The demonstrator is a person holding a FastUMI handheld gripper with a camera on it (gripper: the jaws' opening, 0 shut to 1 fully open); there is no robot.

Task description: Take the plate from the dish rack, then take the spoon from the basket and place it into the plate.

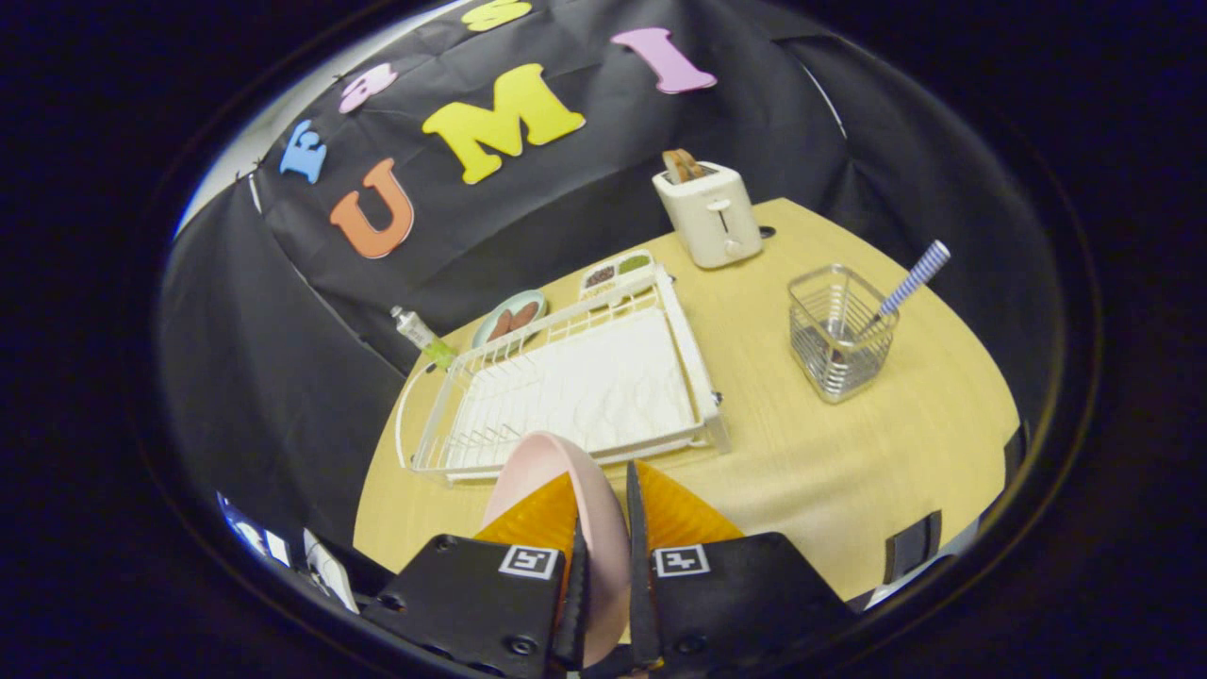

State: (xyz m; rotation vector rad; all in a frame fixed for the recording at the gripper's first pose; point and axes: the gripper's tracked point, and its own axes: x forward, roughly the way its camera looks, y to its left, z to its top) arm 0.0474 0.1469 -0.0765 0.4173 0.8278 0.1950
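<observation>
My gripper (603, 495) is shut on a pink plate (537, 462), which stands on edge between the two fingers and rises in front of the rack's near rail. The white wire dish rack (702, 396) lies just beyond the fingers on the wooden table (849, 471), its grid bare. Farther off to the right stands a metal wire basket (839, 335). A spoon with a blue-and-white striped handle (913, 278) leans out of the basket's far right corner.
A white toaster (709, 212) with toast in it stands at the table's far side. Behind the rack lie a green plate with brown food (509, 318), a divided white tray (615, 272) and a small bottle (420, 335). Bare table stretches between rack and basket.
</observation>
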